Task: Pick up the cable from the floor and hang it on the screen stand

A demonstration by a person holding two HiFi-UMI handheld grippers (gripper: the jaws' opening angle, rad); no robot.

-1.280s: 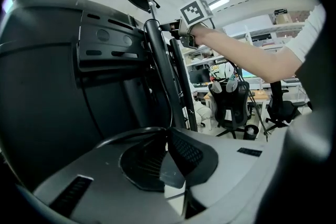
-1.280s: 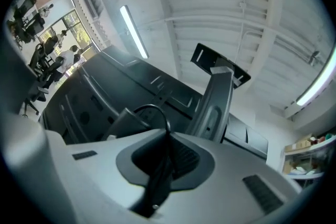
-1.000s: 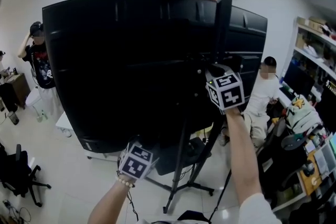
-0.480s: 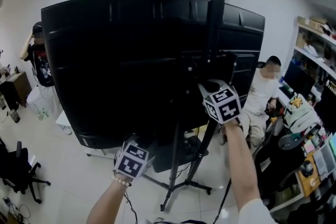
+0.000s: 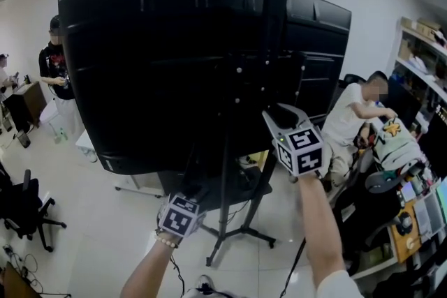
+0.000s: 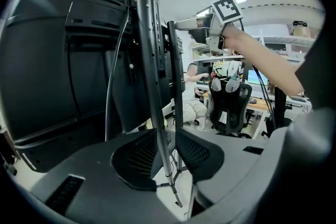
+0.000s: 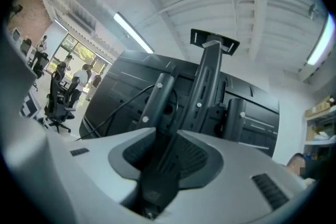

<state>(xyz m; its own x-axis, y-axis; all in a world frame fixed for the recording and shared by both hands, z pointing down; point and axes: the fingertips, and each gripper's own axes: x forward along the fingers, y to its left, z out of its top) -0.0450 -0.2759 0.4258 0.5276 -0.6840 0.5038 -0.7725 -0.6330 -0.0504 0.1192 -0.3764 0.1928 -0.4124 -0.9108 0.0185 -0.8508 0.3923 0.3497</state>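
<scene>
- Claws first: both had just been opening. My left claw (image 6: 167, 134) stood wide, low beneath the screen (image 5: 154, 66). 1 pole of the screen stand (image 6: 149, 50) showed through its gap, but no pad pressed on it.
- My right claw (image 7: 167, 136) stood fairly wide as well, pointing level at the mounting bracket (image 7: 157, 99) on the screen's back. 1 dark bar (image 7: 155, 176) ran down through its gap. The pads looked clear of it, so I read that claw as holding nothing.
- The cable (image 6: 108, 89) was up off the floor (image 5: 105, 248) where I could see it. It ran up to the bracket beside the upright post and drooped in a slack curve down the screen's back.
- I judged that drape to be the reason for 2 empty claws: the bracket carried the cable's weight, so no grip was needed to keep it there.
- The split in height made sense to me the same way. The right claw sat up at the hanging point, the left down where the loose length fell.
- With the dark bar inside the right claw's gap, I reckoned any retreat had to go straight back. Otherwise a jaw could catch the loop and drag it off.
</scene>
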